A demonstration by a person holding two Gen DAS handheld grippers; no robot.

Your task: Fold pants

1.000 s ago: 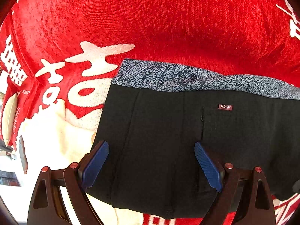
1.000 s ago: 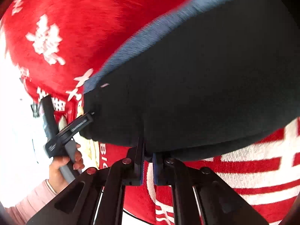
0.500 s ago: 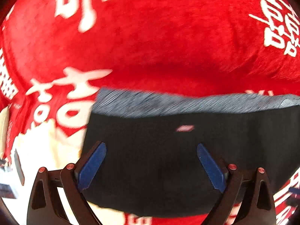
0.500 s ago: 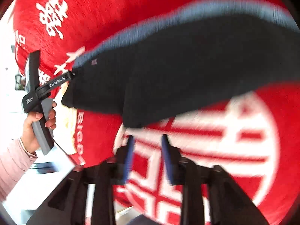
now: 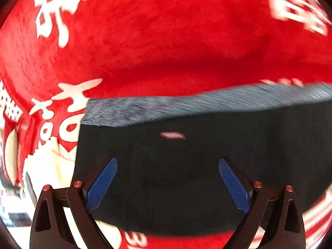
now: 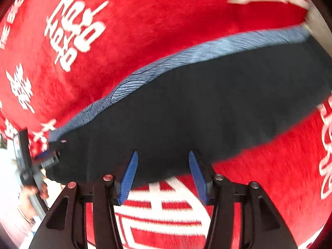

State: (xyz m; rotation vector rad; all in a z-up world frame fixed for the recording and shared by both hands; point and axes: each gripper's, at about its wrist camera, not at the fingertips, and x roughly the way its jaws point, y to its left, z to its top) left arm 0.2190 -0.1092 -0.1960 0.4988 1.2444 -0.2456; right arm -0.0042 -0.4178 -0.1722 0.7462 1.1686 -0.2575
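The black pants (image 5: pixel 207 166) lie folded flat on a red blanket (image 5: pixel 166 41), their grey-blue patterned waistband (image 5: pixel 186 103) along the far edge. A small red label (image 5: pixel 172 135) sits below the band. My left gripper (image 5: pixel 168 166) is open and empty, its blue pads over the near-left part of the pants. In the right wrist view the pants (image 6: pixel 197 114) stretch across the middle with the waistband (image 6: pixel 186 58) on top. My right gripper (image 6: pixel 161 157) is open and empty at their near edge. The left gripper (image 6: pixel 43 157) shows at the far left.
The red blanket (image 6: pixel 145 20) with white lettering covers the whole surface. A cream cloth (image 5: pixel 47 166) lies at the blanket's left edge beside the pants. A hand (image 6: pixel 31 193) holds the left gripper at the left edge, with bright floor beyond.
My right gripper let go of the pants' near edge, opened wide and drew back. The pants dropped flat onto the blanket. My left gripper stayed open and shifted slightly over the pants.
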